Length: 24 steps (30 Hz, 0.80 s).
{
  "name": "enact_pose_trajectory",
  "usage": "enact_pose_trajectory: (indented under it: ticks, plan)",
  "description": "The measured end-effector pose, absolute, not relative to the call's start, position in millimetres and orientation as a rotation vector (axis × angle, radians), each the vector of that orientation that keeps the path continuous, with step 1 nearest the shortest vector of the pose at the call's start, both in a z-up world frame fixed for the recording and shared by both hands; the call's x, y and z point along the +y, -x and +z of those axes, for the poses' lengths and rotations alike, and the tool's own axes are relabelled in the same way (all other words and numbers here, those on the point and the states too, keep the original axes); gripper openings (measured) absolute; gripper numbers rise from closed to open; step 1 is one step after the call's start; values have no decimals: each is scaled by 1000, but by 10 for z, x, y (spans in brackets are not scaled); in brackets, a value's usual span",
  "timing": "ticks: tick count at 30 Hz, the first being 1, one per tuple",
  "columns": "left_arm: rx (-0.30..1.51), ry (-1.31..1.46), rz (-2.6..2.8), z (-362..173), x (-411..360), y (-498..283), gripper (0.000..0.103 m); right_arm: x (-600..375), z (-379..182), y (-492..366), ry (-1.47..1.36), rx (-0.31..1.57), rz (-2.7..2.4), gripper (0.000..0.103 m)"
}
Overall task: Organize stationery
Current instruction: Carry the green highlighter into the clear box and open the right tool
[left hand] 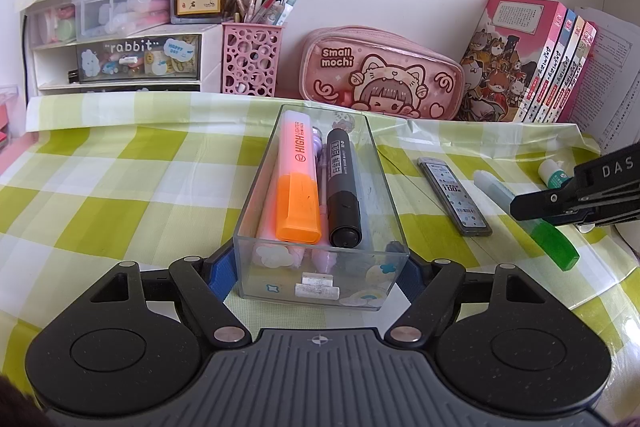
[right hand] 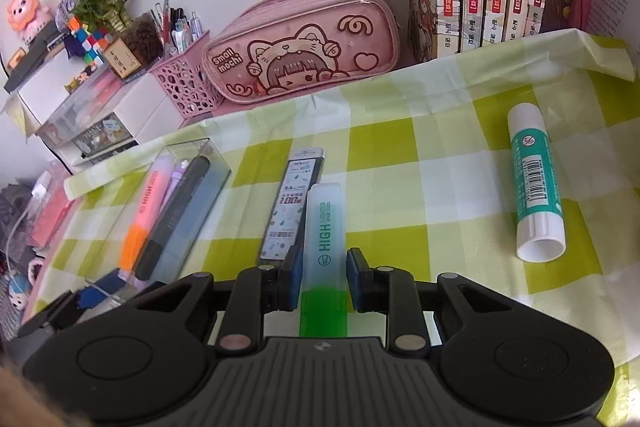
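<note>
A desk covered in a green-and-white checked tablecloth [left hand: 120, 179], with a wall close behind. Along the back edge stand a pink perforated pen cup [left hand: 251, 59], a pink zip pencil case with a cartoon cat [left hand: 380, 75] and a row of upright books [left hand: 552, 75], so free room lies mainly on the near cloth.

The left gripper [left hand: 320, 267] is clamped on the near end of a clear rectangular plastic tray [left hand: 384, 187], its blue pads pressing both side walls. The tray's long axis runs away from the camera toward the wall. Inside lie an orange highlighter [left hand: 298, 183] and a black marker [left hand: 342, 187], parallel to the tray, caps nearest.

Right of the tray, well apart, a flat grey pencil-lead case [right hand: 294, 203] lies beside a green highlighter [right hand: 325, 227]. The highlighter lies flat on the cloth, green cap toward the right gripper [right hand: 323, 277], pale body pointing at the wall. It sits between the blue pads; a slim gap shows on each side, so the jaws are not yet gripping. Farther right, a white-and-teal glue stick [right hand: 536, 187] lies alone on open cloth.
</note>
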<state>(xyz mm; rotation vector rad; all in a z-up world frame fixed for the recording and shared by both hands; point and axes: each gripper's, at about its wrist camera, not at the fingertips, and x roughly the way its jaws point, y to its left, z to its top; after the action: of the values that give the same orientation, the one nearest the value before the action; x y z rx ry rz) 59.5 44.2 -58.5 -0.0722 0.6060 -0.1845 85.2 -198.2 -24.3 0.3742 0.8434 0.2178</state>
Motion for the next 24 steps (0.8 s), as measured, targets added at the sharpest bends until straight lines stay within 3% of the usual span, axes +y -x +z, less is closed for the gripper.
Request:
enact_pose_trajectory:
  ticks: [16, 24]
  plan:
    - [605, 78, -185, -584, 445, -594, 76, -1338, 55, -1332, -603, 881, 398, 45]
    - [606, 71, -184, -578, 434, -599, 76, -1003, -53, -1685, -585, 937, 363, 45]
